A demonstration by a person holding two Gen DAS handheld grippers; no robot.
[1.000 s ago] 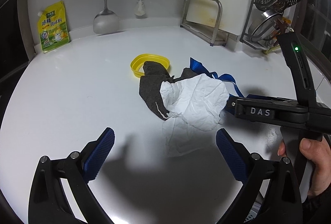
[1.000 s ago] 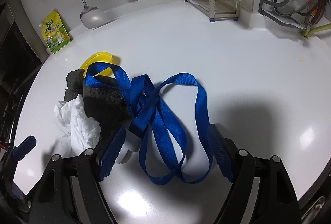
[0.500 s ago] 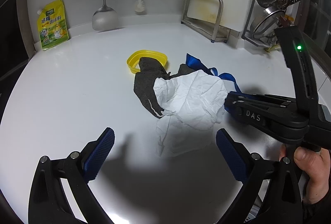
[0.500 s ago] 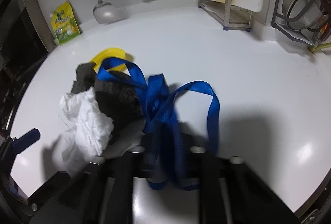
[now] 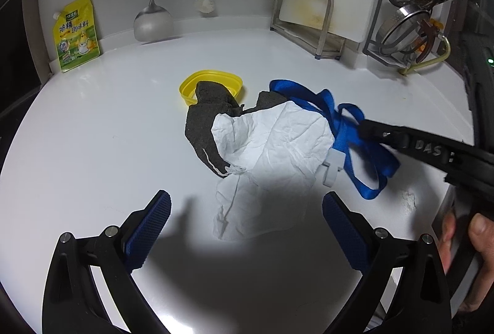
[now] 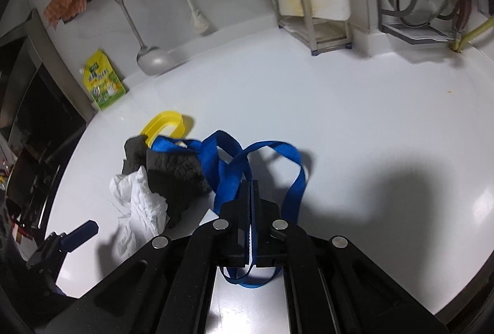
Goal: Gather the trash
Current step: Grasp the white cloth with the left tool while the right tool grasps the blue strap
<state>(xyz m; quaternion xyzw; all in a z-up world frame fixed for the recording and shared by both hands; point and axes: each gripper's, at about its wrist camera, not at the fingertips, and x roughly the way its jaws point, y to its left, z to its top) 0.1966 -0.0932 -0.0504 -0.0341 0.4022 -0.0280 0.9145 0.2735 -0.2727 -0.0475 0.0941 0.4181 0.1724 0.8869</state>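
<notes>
The right gripper is clamped tight on a blue strap, whose loops trail over the white counter and hang below the jaws. Just left of the strap lies a dark grey cloth, with crumpled white paper touching its left edge. Behind the cloth sits a yellow lid. Further left of the paper, one blue pad of the left gripper shows.

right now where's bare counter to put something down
Free: the wide stretch of counter between the blue strap and the metal rack, and the patch left of the pile, toward the yellow pouch. Crowded: the middle, where yellow lid, grey cloth and white tissue overlap.
</notes>
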